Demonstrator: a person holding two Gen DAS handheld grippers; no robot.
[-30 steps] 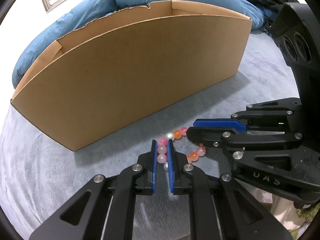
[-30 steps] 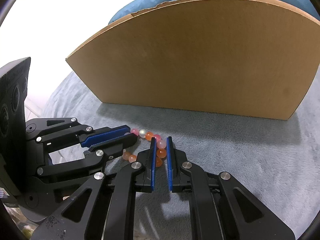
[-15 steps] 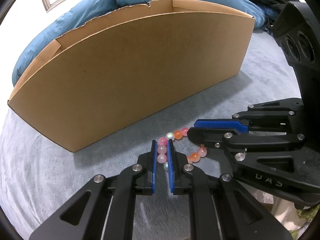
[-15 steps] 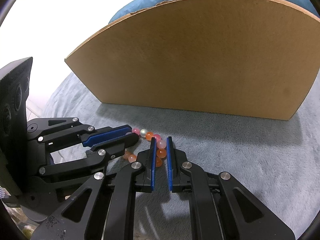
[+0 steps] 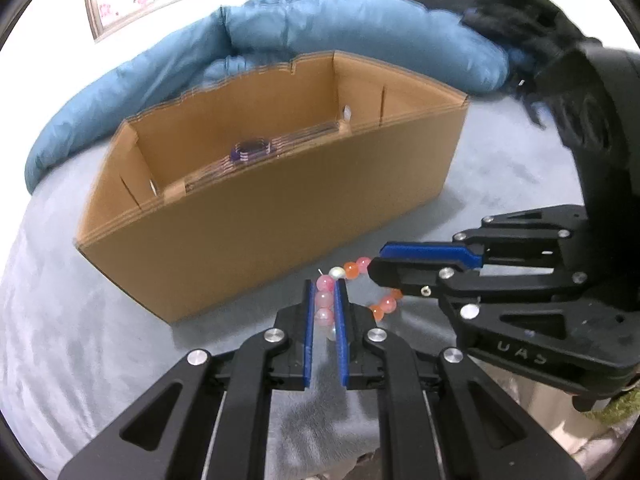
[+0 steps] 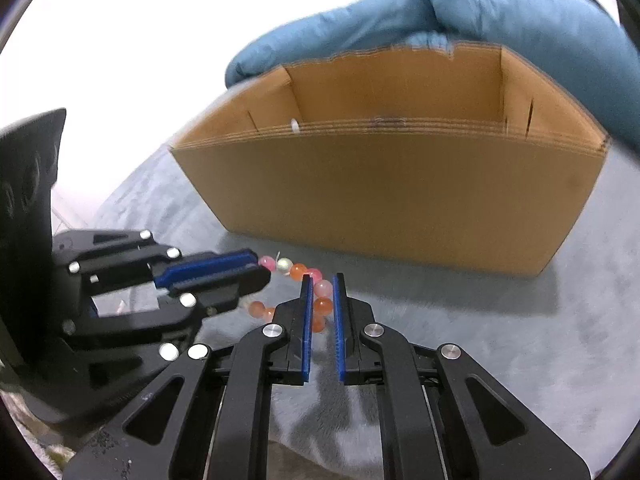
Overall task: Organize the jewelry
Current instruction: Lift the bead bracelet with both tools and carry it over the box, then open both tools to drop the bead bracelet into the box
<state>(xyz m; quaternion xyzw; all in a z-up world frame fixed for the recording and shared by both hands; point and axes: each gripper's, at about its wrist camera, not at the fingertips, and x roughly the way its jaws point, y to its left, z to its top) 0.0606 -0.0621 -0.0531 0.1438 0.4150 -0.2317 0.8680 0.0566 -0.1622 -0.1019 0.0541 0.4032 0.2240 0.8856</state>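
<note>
The left gripper (image 5: 325,300) points forward with its two blue-padded fingers (image 5: 308,320) parallel and drawn close together, clamped on a run of pink beads of the bracelet (image 5: 325,304). The right gripper (image 6: 320,296) is in the same pose, its blue pads (image 6: 306,312) narrow and parallel, pinching the orange and pink beads at the other side of that bracelet. In the left wrist view the right gripper comes in from the right, fingers pointing left; in the right wrist view the left gripper comes in from the left. The fingertips sit near each other, crossing at an angle.
</note>
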